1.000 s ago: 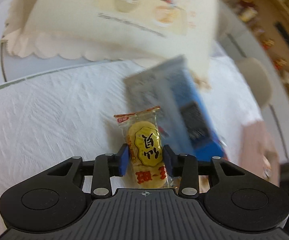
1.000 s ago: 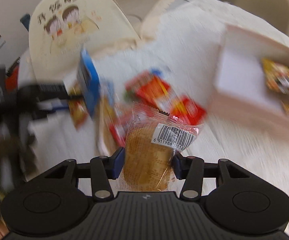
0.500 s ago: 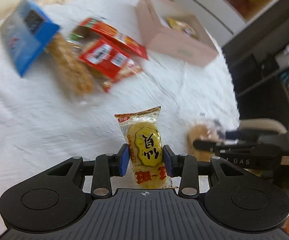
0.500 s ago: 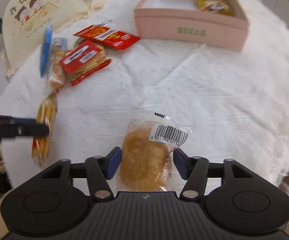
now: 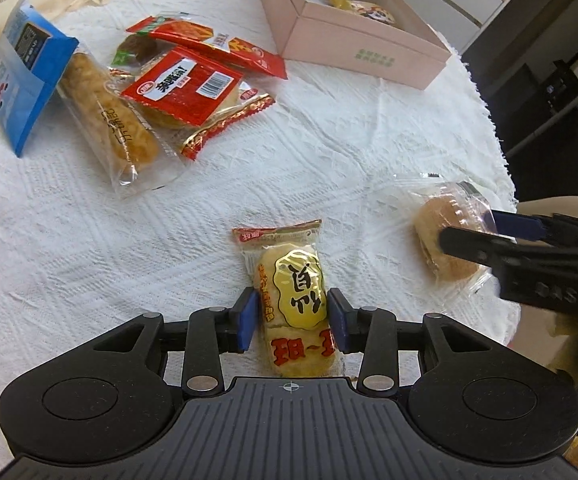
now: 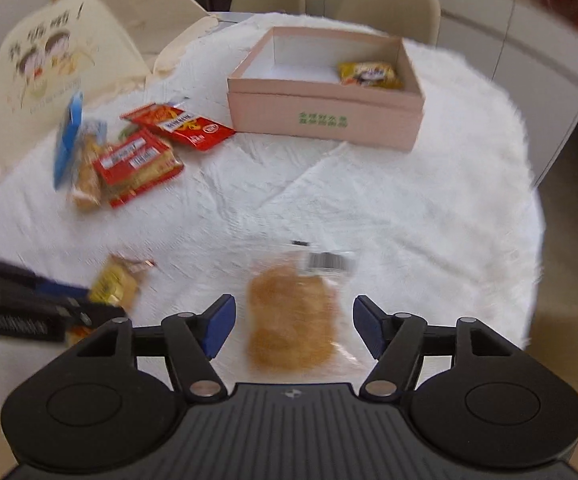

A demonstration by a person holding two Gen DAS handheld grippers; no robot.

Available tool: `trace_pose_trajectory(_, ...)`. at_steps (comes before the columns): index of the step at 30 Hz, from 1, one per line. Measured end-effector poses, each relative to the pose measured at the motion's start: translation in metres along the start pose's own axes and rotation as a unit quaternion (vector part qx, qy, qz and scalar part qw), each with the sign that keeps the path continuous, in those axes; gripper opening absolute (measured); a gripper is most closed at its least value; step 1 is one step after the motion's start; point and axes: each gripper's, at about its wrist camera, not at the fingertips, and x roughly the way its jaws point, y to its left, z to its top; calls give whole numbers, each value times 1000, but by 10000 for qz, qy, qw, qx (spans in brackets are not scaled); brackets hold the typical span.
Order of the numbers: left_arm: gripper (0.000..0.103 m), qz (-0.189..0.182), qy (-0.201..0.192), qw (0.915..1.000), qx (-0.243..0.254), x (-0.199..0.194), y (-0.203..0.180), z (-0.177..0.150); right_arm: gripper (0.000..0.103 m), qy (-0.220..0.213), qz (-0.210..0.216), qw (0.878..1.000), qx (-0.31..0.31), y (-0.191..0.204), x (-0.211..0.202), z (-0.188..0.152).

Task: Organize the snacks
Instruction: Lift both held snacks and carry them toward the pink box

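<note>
Snacks lie on a round bench under a white textured cloth [image 5: 329, 152]. From the left wrist, the left gripper [image 5: 292, 322] has its blue-padded fingers clamped on a yellow-labelled rice cracker packet [image 5: 291, 292]; open cloth stretches ahead to the pink cardboard box [image 5: 353, 44], the snack pile [image 5: 161, 88] ahead-left, the bench edge close on the right. From the right wrist, the right gripper [image 6: 293, 330] has its fingers spread wide, clear of a blurred clear-wrapped golden bun [image 6: 291, 326] lying between them; only this view shows the box's interior and one yellow packet [image 6: 371, 75].
</note>
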Motion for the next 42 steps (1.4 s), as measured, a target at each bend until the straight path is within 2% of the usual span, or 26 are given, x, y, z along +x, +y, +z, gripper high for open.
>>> trace_pose_trajectory(5,45,101,73,9998,153,2,-8,-1,71,242,-466,9983,-237,18,30,4)
trace_pose_trajectory(9,46,-26,188,9997,183,5,-13,-2,71,233,-402,9976,-516,16,23,-7)
trace_pose_trajectory(12,46,-14,198,9997,114,5,-13,-1,71,254,-517,9964,-620,9,21,-16)
trace_pose_trajectory(15,46,48,236,9996,130,5,-17,-1,71,189,-584,9966,-554,2,15,-20)
trace_pose_trajectory(19,46,80,302,9993,213,5,-24,-4,71,43,-338,9991,-271,-6,2,-21)
trace_pose_trajectory(22,46,149,292,9991,259,4,-28,-7,71,-146,-333,9993,72,-13,-5,-21)
trace_pose_trajectory(26,47,204,277,9990,271,4,-30,-9,72,3,-371,9983,448,-21,4,-19)
trace_pose_trajectory(31,47,231,258,9990,280,4,-30,-10,71,45,-722,9973,102,-4,16,-15)
trace_pose_trajectory(32,47,238,257,9989,295,4,-31,-10,71,96,-785,9969,20,-1,19,-16)
trace_pose_trajectory(34,47,245,255,9989,311,4,-31,-11,55,122,-786,9968,-28,2,20,-19)
trace_pose_trajectory(39,46,259,219,9990,303,5,-32,-11,52,-27,-424,9989,191,-5,0,-23)
trace_pose_trajectory(42,41,239,181,9988,381,5,-33,-10,51,-89,-312,9992,217,-10,-15,-23)
